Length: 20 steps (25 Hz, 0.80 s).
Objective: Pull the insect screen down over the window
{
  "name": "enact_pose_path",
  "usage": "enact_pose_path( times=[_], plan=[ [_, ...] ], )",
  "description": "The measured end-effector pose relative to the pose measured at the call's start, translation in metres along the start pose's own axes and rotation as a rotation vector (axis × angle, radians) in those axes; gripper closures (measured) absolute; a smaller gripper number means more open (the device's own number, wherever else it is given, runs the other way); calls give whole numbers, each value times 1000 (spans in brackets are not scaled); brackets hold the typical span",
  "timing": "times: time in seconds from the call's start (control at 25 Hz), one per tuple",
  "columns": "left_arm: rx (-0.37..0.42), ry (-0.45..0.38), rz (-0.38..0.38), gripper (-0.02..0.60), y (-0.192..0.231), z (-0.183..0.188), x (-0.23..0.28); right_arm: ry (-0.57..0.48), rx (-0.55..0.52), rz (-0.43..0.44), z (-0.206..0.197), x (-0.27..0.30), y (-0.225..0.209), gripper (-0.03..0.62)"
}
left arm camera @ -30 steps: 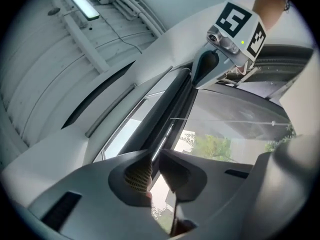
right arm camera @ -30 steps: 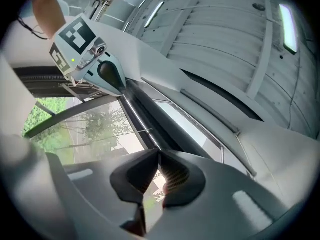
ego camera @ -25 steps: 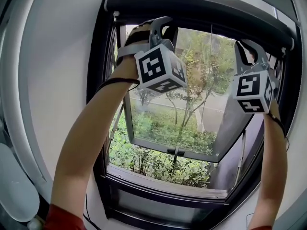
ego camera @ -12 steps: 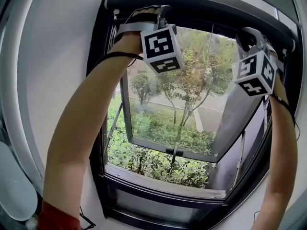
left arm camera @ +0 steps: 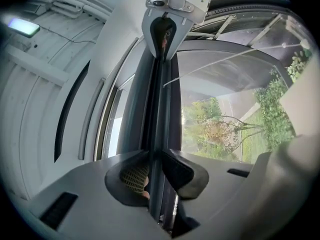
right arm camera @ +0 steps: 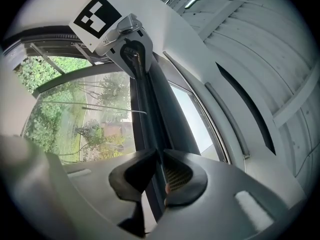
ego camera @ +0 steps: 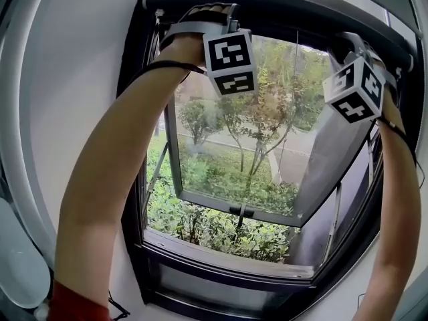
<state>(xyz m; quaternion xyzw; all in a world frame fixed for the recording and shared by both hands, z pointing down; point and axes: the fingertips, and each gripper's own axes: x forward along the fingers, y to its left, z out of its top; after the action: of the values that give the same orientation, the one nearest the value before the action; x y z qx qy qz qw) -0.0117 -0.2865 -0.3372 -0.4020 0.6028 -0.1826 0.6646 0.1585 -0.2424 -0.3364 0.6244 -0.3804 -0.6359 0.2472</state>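
The insect screen is rolled up in the black housing [ego camera: 281,9] along the top of the window. Its dark pull bar [left arm camera: 159,109] runs straight between both pairs of jaws. My left gripper [left arm camera: 154,156] is shut on that bar near its left end; in the head view it [ego camera: 224,29] is raised against the housing. My right gripper [right arm camera: 161,156] is shut on the same bar [right arm camera: 150,119] toward the right end [ego camera: 351,49]. Each gripper view shows the other gripper clamped farther along the bar. No mesh is visible over the opening.
The glass sash [ego camera: 241,209] stands swung outward, with trees and shrubs beyond. The black window frame and sill [ego camera: 227,256] lie below my arms. A white wall [ego camera: 80,79] flanks the left, and a white rounded object [ego camera: 17,266] sits at bottom left.
Both grippers have risen from in front of the glass to the top of the window and now clamp the pull bar under the housing.
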Motion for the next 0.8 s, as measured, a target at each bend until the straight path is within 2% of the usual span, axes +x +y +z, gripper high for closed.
enact_pose_path(
  times=[0.4, 0.52, 0.64, 0.8],
  plan=[
    [19, -9, -29, 517, -3, 1, 7, 38, -101, 58, -5, 9, 5, 543],
    [7, -12, -55, 492, -1, 2, 7, 46, -122, 76, -4, 9, 5, 545],
    [11, -15, -132, 495, -2, 2, 10, 48, -145, 82, -4, 11, 6, 546],
    [-1, -11, -292, 513, -8, 2, 11, 27, -152, 122, -5, 11, 8, 549]
  ],
)
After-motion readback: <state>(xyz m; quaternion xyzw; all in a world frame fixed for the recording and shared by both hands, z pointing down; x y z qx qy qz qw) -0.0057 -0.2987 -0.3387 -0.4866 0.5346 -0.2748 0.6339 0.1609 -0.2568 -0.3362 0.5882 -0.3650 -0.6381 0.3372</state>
